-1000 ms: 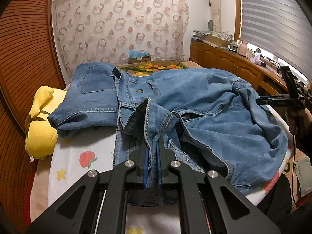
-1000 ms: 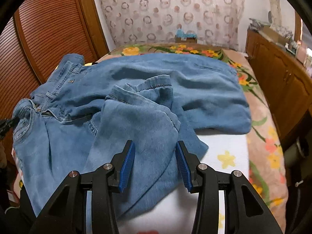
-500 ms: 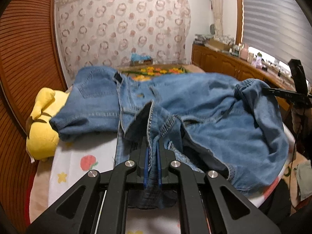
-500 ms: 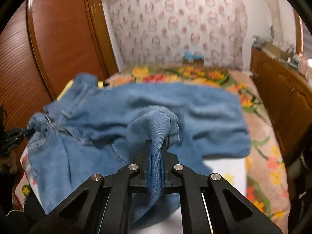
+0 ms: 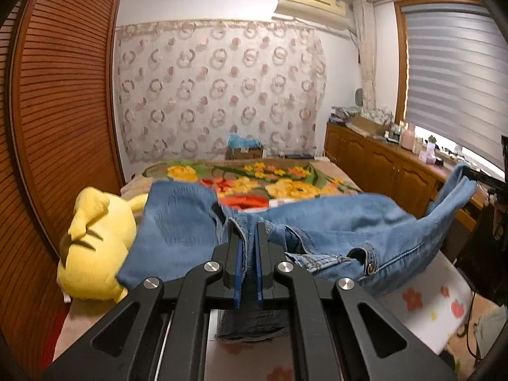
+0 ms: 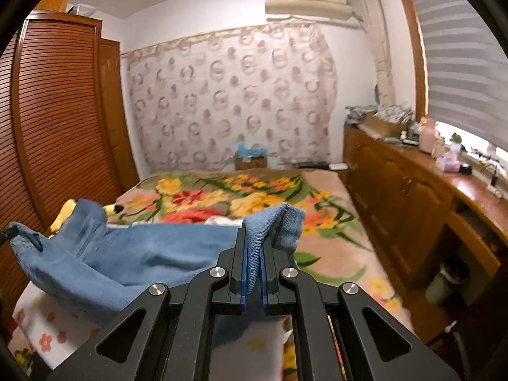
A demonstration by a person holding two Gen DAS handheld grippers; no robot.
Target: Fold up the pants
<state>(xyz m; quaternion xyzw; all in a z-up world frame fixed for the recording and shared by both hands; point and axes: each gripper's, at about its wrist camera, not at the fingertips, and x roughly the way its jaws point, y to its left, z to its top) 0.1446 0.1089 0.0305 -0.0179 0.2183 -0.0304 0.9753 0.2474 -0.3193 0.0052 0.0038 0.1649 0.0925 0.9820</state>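
Pants [image 5: 333, 222] slung between left tongs [image 5: 248, 247] and right tongs [image 6: 253, 254], each clamped on a denim edge, above bed [image 6: 327, 190].

both grippers matte black plastic w/ blue pads lining the inner finger faces. left gripper [image 5: 248, 241]: angled linkage arms w/ elongated cutouts, four round silver screws at the pivots. right gripper [image 6: 253, 247]: same build, same four silver screws, blue pads [image 6: 243, 273] same shade.

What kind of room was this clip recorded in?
Most likely a home bedroom: a bed with a floral blanket, a yellow plush toy beside the jeans, and a louvered wooden wardrobe along the wall.
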